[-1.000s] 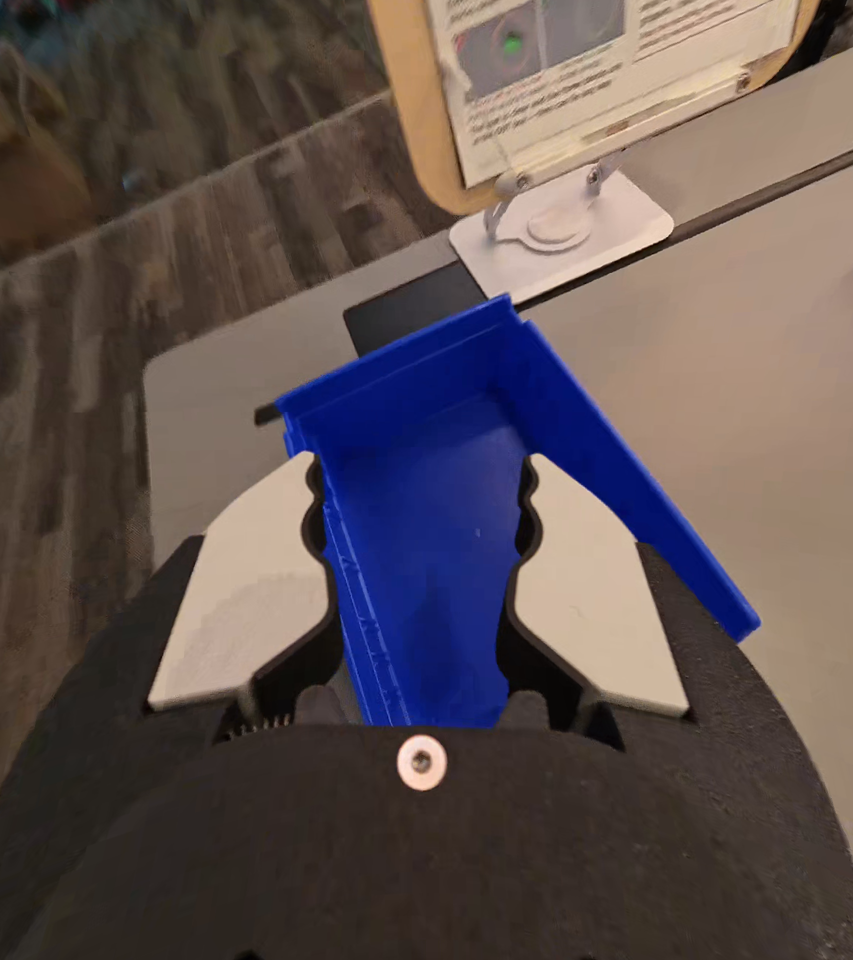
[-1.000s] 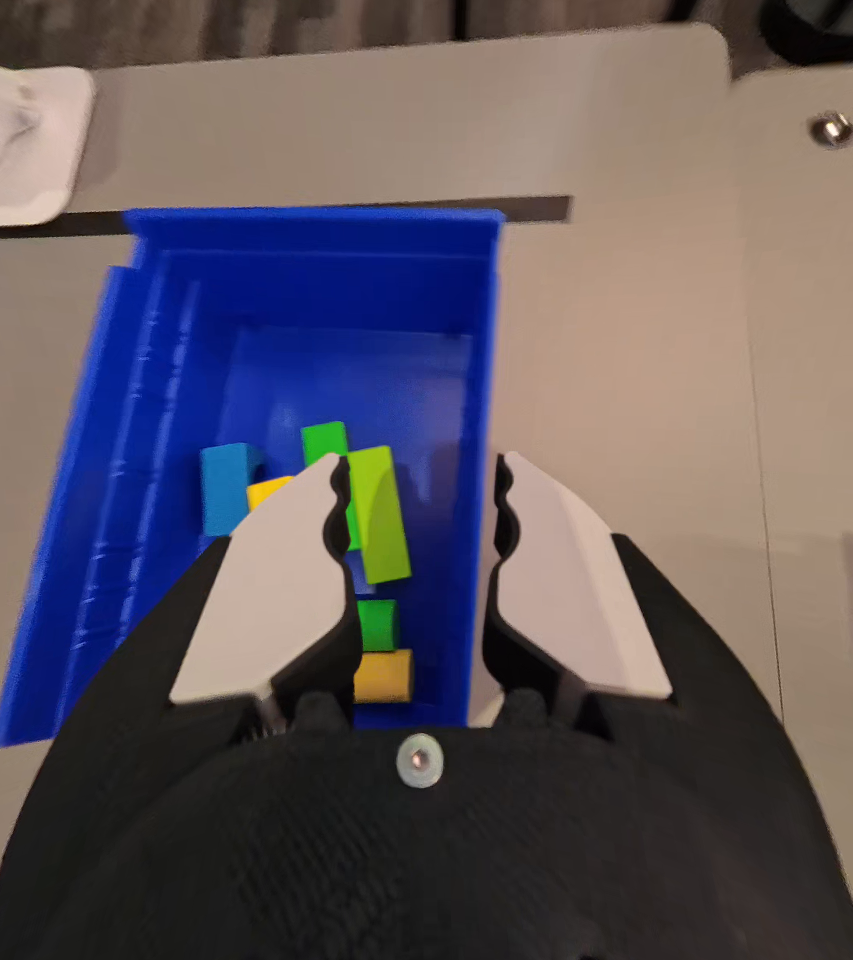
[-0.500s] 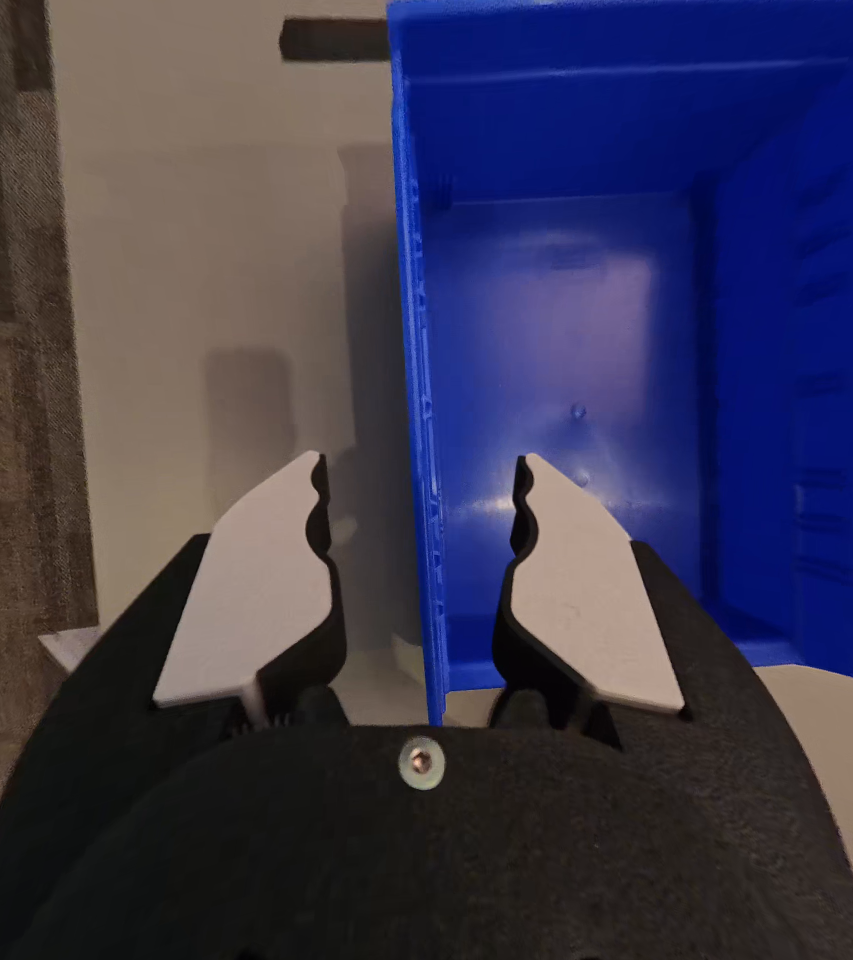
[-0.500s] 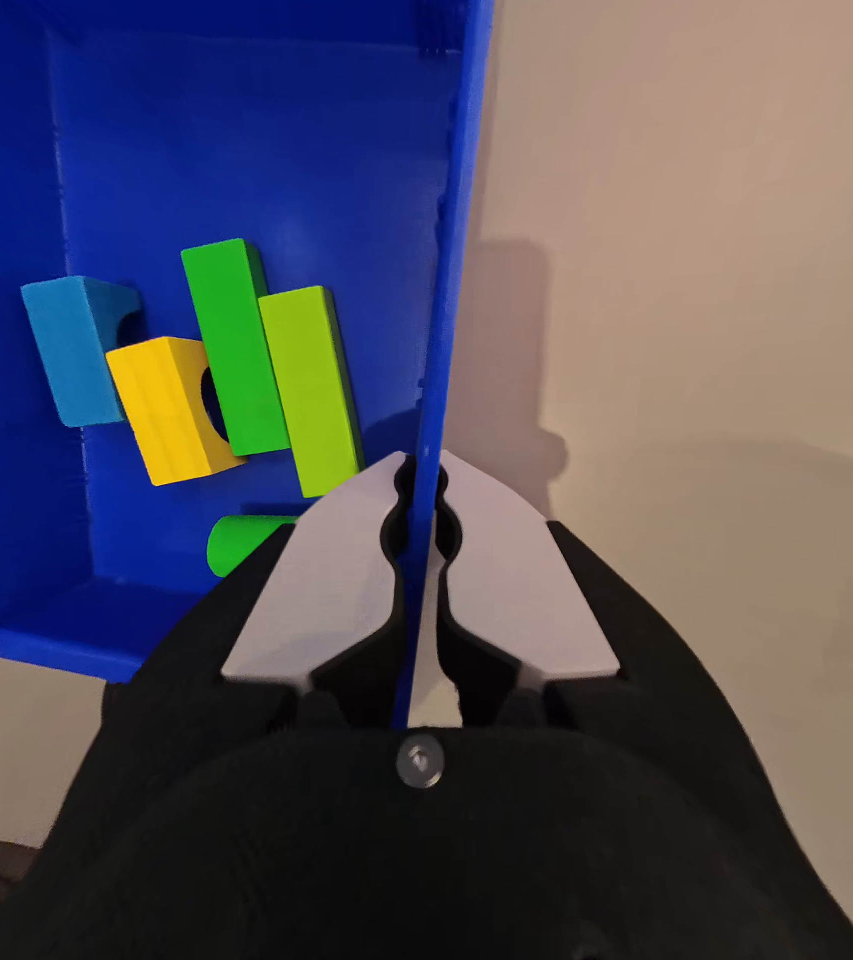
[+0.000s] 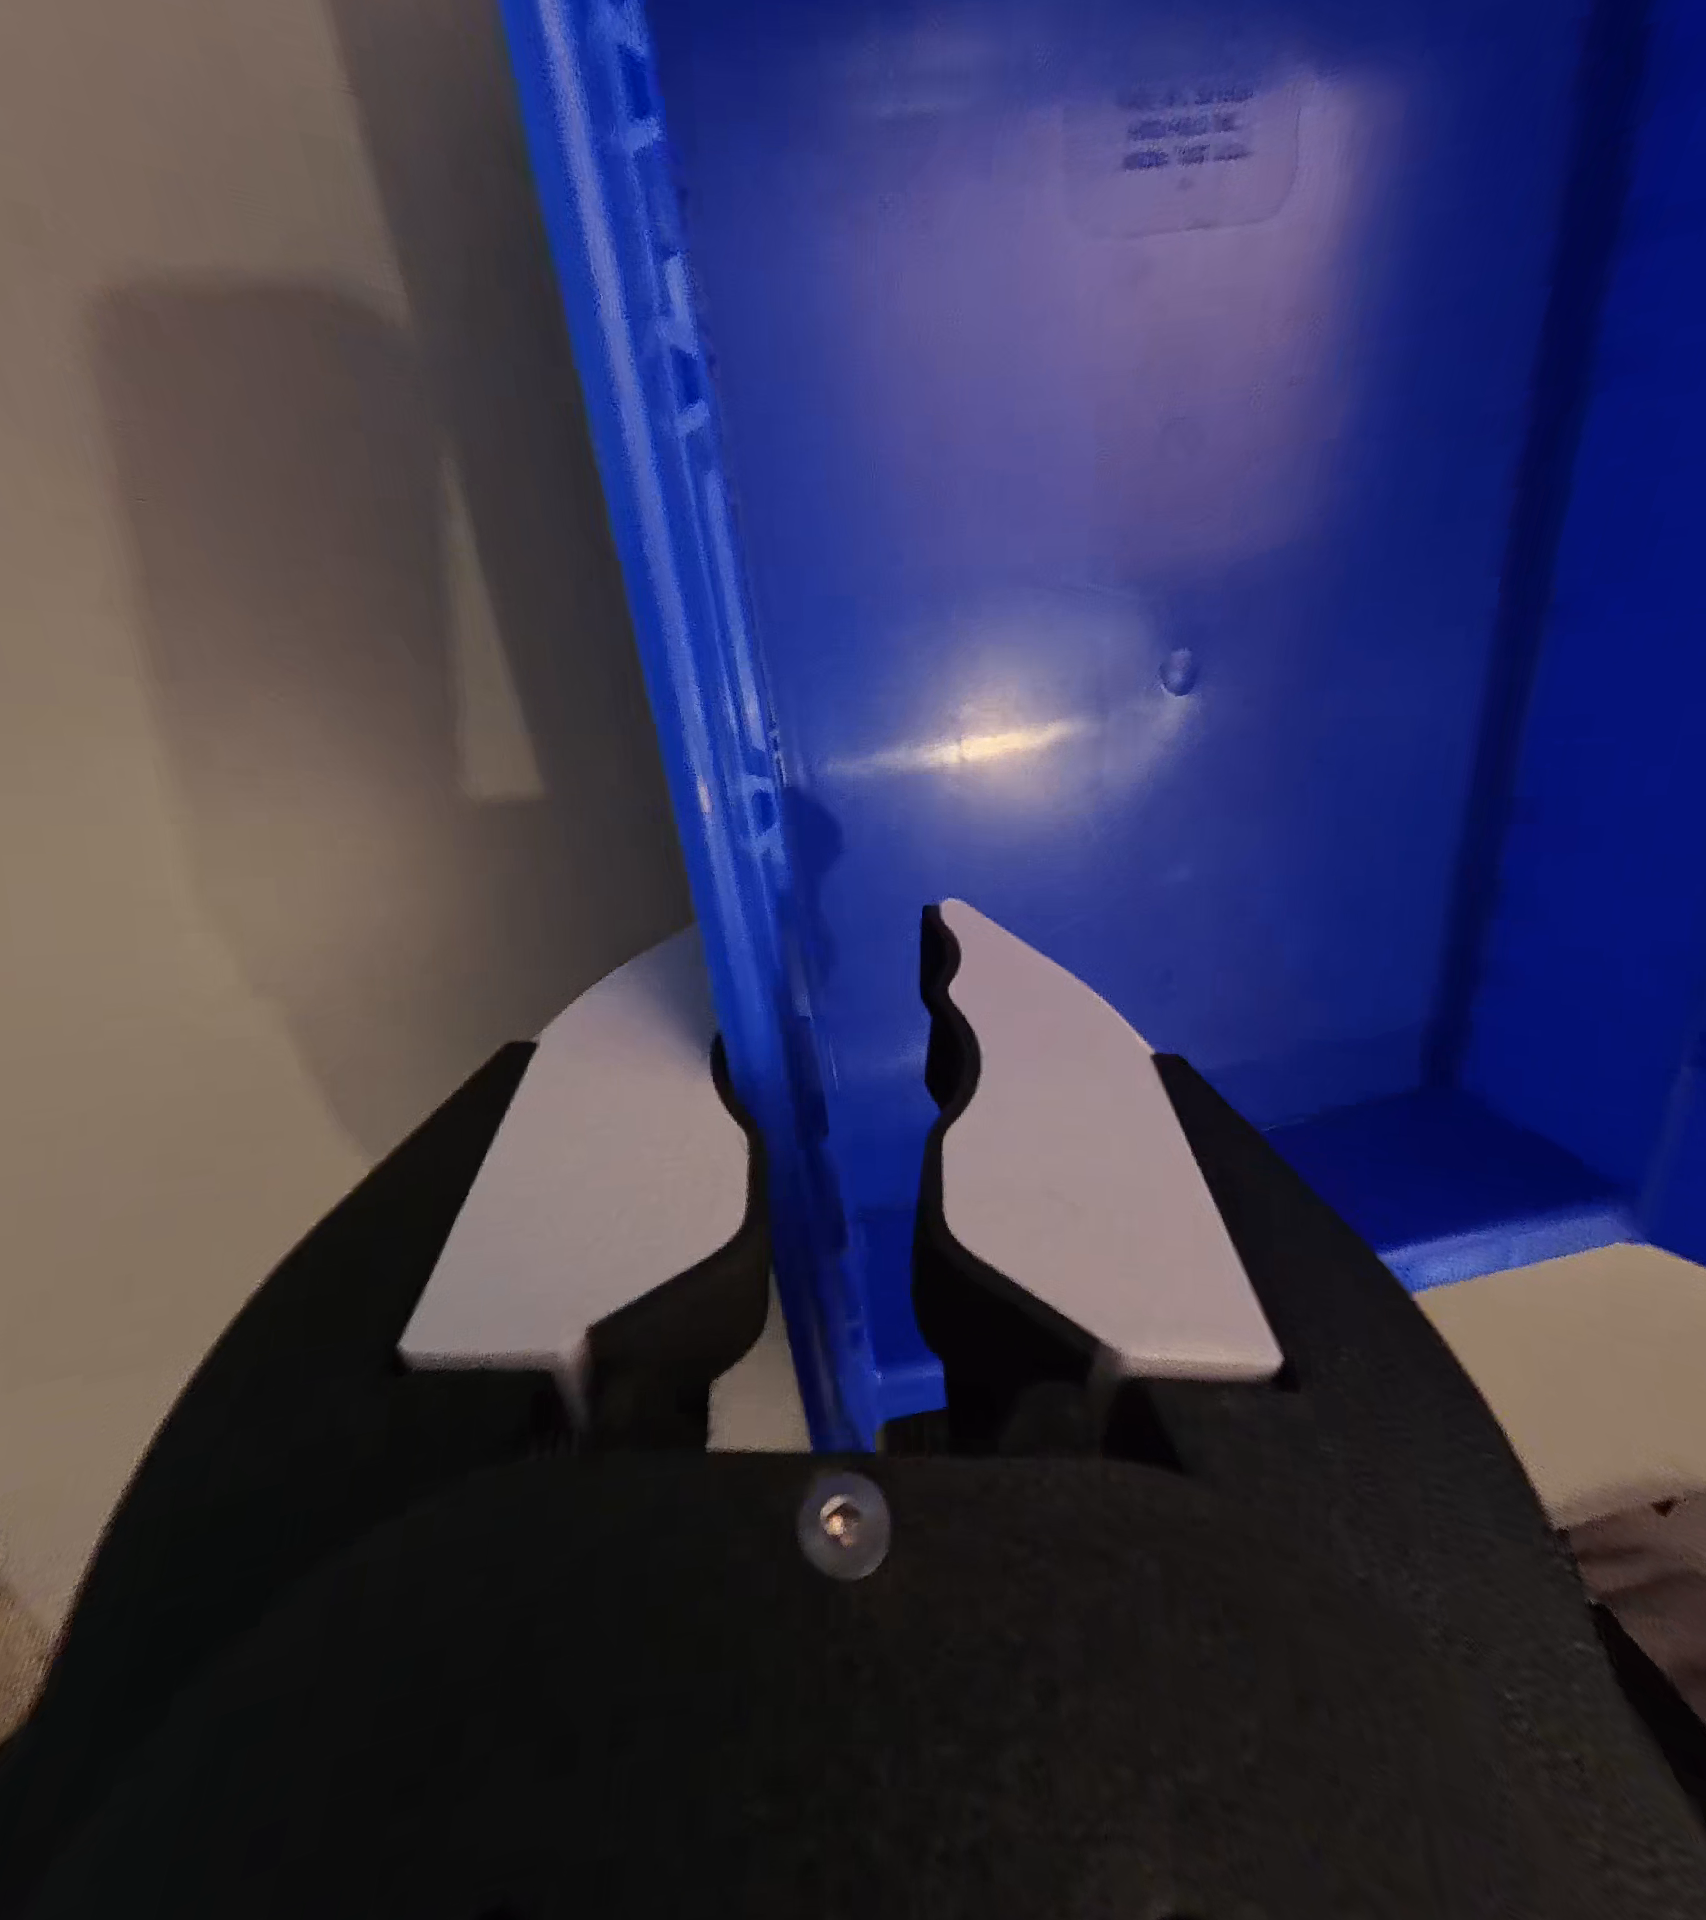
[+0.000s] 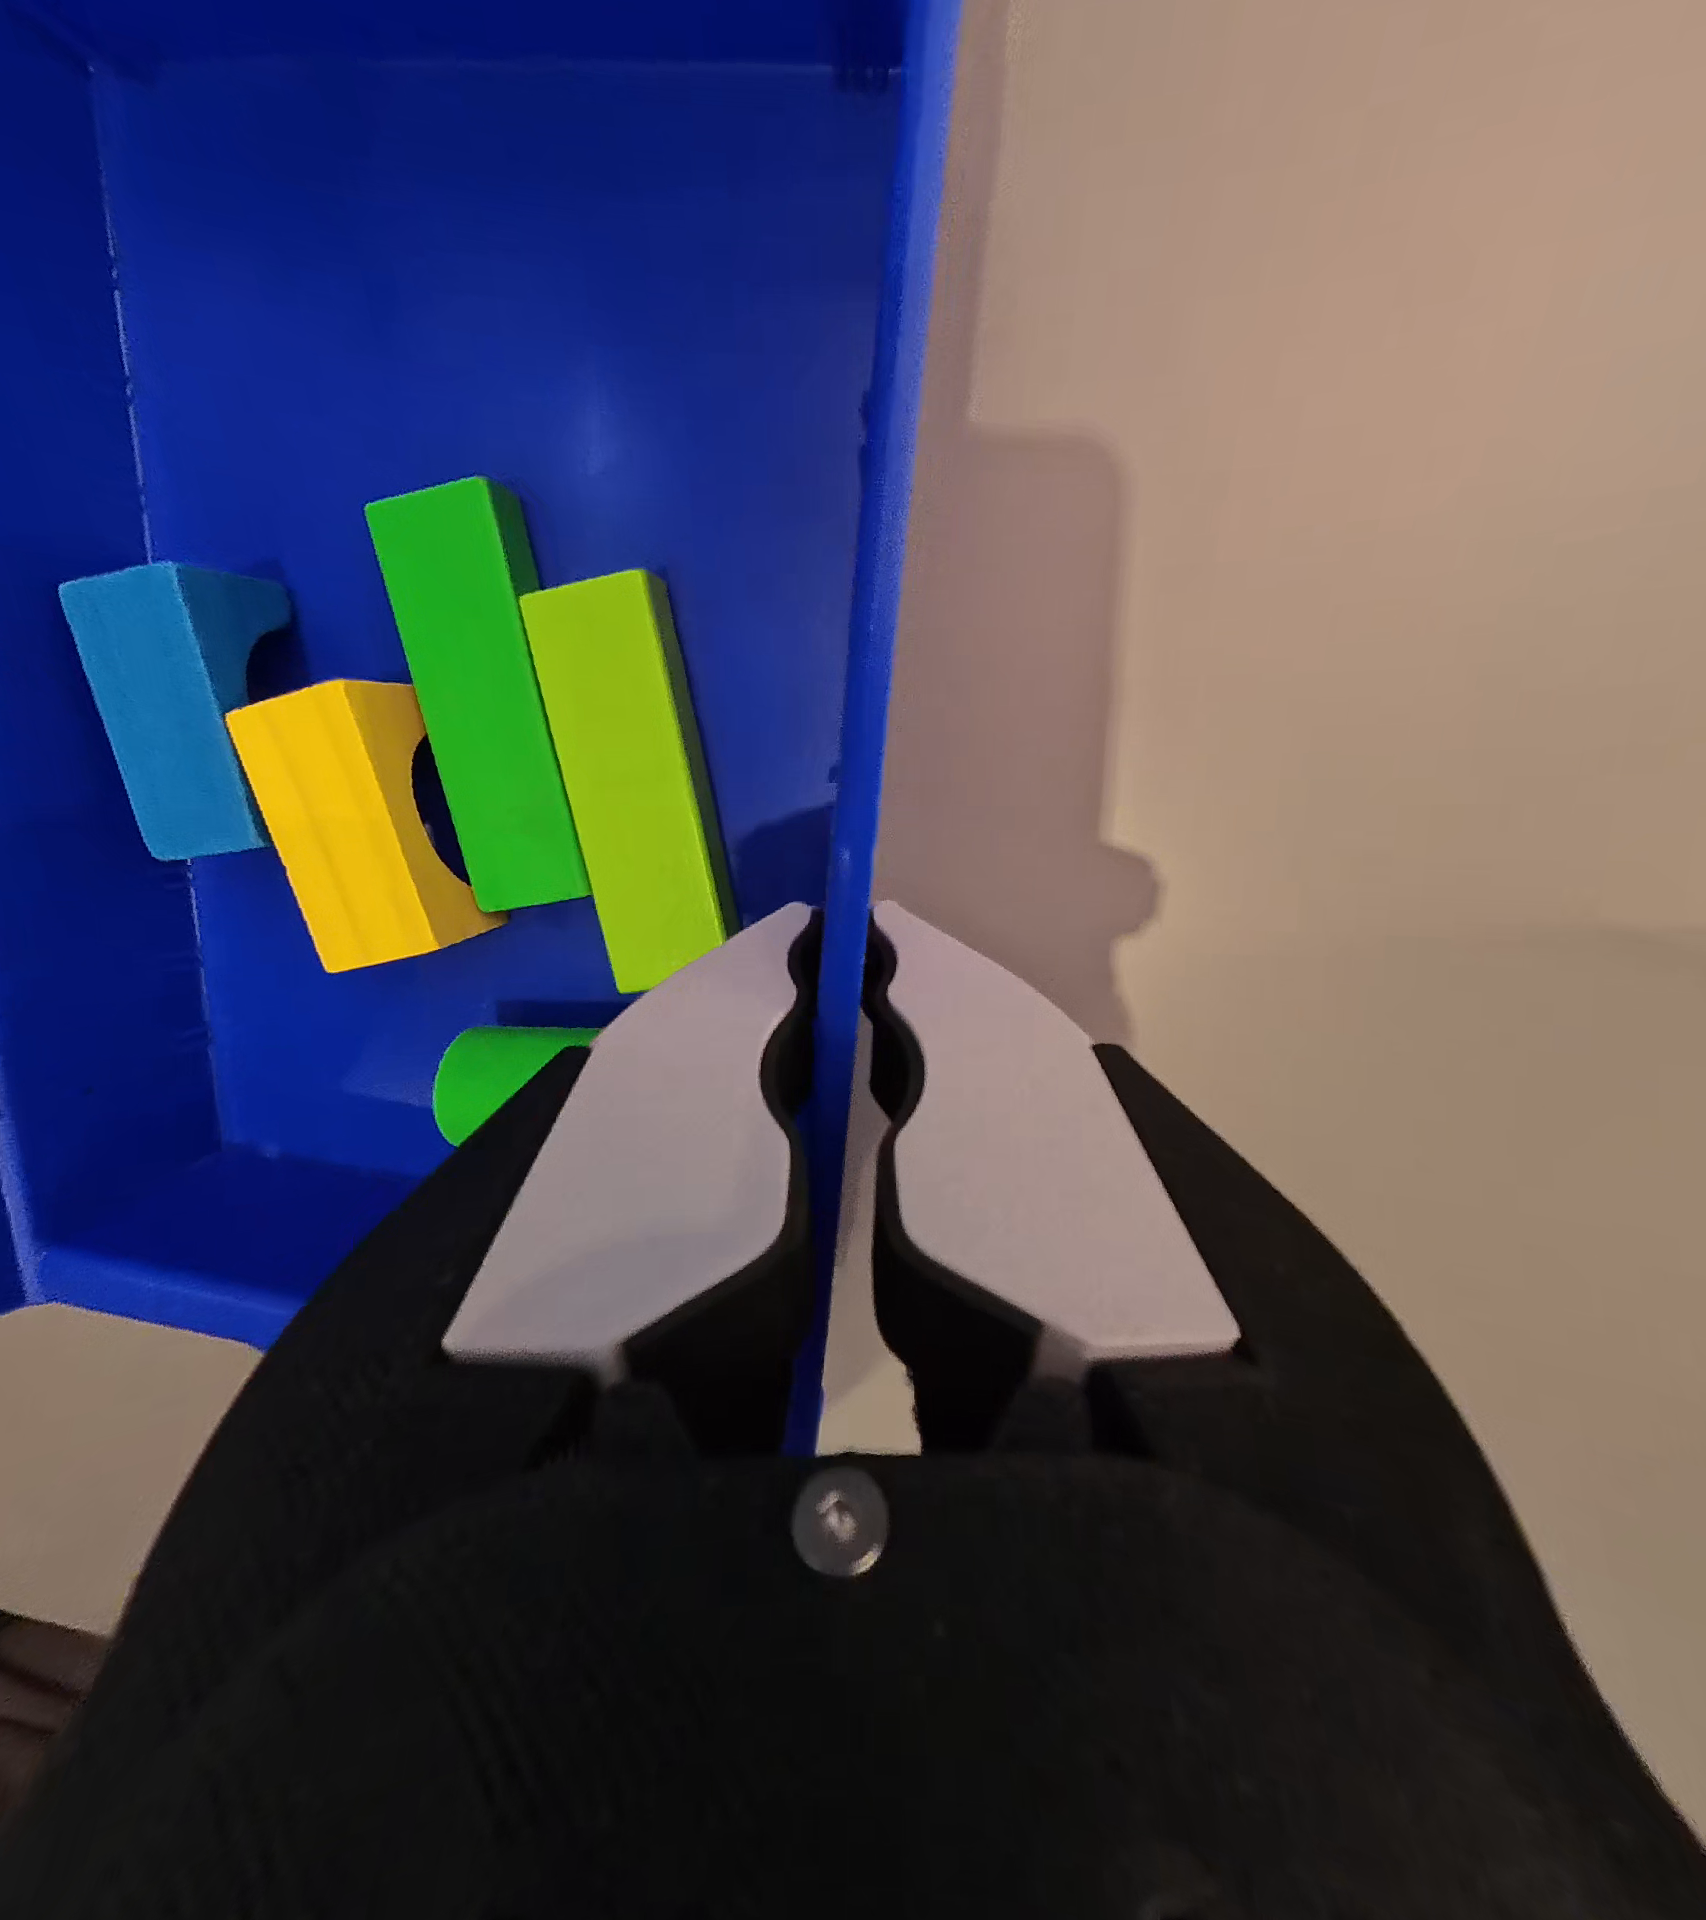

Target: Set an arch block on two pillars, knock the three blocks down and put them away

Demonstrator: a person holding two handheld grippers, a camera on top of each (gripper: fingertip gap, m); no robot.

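Right gripper point(image 6: 838, 920): pointed steeply down at the surface point(image 6: 1400, 623), with the jaws clamped on the right side wall of the blue bin point(image 6: 475, 312). The wall runs vertically up the centre of the right wrist view, pinched between the two grey fingers point(image 6: 662, 1143).

Left gripper point(image 5: 828, 935): also pointed down, straddling the bin's point(image 5: 1140, 468) left side wall. One finger sits outside the wall and the other inside. The jaws are partly parted, with a gap showing between the inner finger and the wall; whether the outer finger touches the wall cannot be told.

Bin contents, left of centre in the right wrist view, all lying flat on the bin floor:
- blue arch block point(image 6: 168, 712), touching the yellow arch block point(image 6: 340, 821);
- dark green pillar point(image 6: 475, 696) and light green pillar point(image 6: 625, 779), side by side and touching;
- green cylinder point(image 6: 501, 1081), lower centre, partly hidden by the gripper.
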